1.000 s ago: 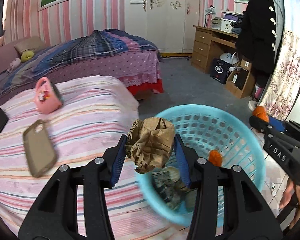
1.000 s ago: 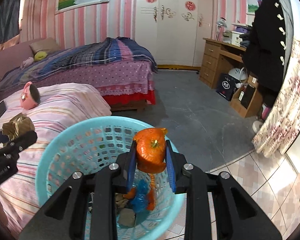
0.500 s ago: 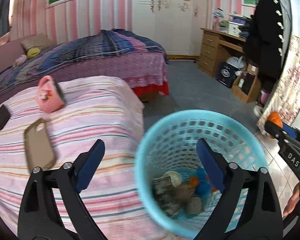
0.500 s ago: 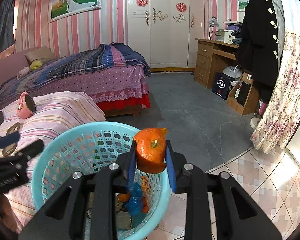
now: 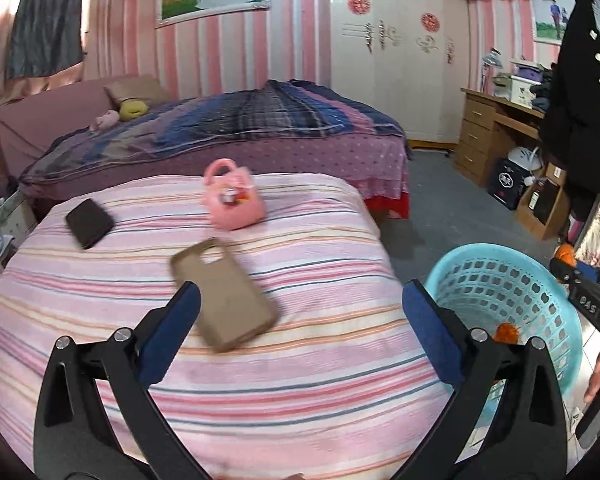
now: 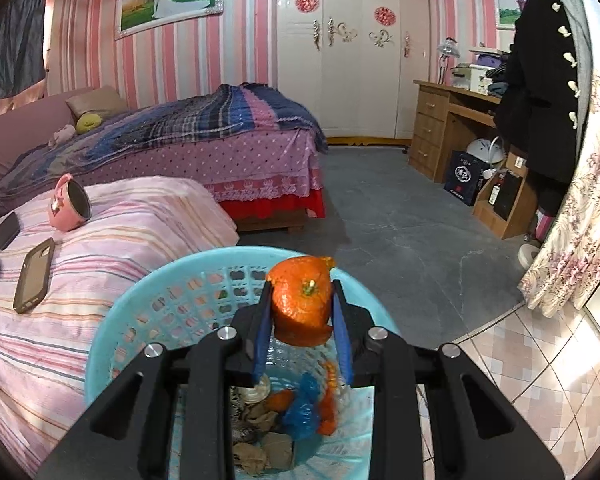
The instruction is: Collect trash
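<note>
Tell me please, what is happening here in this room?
A person with two handheld grippers is collecting trash. The right gripper is shut on an orange peel, holding it above the blue basket, which already holds scraps. The left gripper is open and empty, facing the striped bed with a phone case on it.

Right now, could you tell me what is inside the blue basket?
The blue basket holds crumpled brown paper, a blue wrapper and orange peel pieces. The right tongs cover the rest.
</note>
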Available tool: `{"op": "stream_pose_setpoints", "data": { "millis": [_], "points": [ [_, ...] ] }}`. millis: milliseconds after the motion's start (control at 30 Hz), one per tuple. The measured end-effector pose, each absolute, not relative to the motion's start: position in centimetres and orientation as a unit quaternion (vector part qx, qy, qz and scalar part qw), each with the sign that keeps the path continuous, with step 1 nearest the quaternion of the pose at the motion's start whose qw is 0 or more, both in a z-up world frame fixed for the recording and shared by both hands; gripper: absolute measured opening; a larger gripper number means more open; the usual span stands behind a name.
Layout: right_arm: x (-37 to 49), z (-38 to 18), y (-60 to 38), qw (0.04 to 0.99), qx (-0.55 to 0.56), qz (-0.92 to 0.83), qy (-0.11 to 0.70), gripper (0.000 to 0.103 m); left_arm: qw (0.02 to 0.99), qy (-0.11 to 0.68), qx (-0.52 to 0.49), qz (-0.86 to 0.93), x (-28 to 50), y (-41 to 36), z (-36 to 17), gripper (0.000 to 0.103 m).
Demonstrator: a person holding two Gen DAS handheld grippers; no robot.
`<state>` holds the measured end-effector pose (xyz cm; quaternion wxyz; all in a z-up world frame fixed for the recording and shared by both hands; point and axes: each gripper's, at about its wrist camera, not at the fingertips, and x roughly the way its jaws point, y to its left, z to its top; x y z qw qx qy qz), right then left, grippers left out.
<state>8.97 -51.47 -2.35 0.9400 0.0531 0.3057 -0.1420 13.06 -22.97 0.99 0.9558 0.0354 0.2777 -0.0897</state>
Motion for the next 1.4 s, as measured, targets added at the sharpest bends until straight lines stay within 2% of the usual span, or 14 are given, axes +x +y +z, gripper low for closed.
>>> {"op": "stream_pose_setpoints", "data": {
  "millis": [67, 100, 133, 300, 467, 533, 800, 1100, 1400],
  "points": [
    [9.3, -2.3, -51.0, 0.939, 0.047, -0.141, 0.311, 0.045, 0.957, 0.275, 0.038, -0.086, 12.5, -21.5, 1.2, 0.098],
    [9.4, -2.1, -50.5, 0.940, 0.042, -0.138, 0.310, 0.063, 0.957, 0.274, 0.040, -0.083, 12.1, -20.7, 1.4, 0.098],
    [9.5, -1.8, -49.9, 0.942, 0.038, -0.133, 0.305, 0.073, 0.958, 0.273, 0.041, -0.082, 11.9, -20.4, 1.5, 0.098],
    [9.4, -1.5, -47.5, 0.948, 0.033, -0.119, 0.293, 0.091, 0.962, 0.263, 0.039, -0.067, 9.7, -16.8, 1.7, 0.098],
    [8.7, -0.8, -44.4, 0.951, 0.035, -0.105, 0.287, 0.093, 0.962, 0.269, 0.029, -0.046, 8.0, -13.3, 1.6, 0.098],
    [8.0, -0.4, -43.2, 0.953, 0.036, -0.099, 0.284, 0.098, 0.961, 0.271, 0.021, -0.043, 7.3, -11.9, 1.7, 0.098],
    [4.4, 0.8, -37.7, 0.964, 0.043, -0.058, 0.254, 0.098, 0.967, 0.251, 0.027, -0.021, 2.8, -8.4, 1.8, 0.098],
    [-0.3, 0.7, -32.6, 0.966, 0.035, -0.056, 0.251, 0.098, 0.962, 0.272, -0.007, -0.027, 0.0, -5.5, 0.1, 0.098],
    [-4.1, 0.7, -30.9, 0.967, 0.049, -0.051, 0.244, 0.098, 0.965, 0.260, 0.001, -0.016, -2.5, -4.3, -0.5, 0.098]
  ]
}}
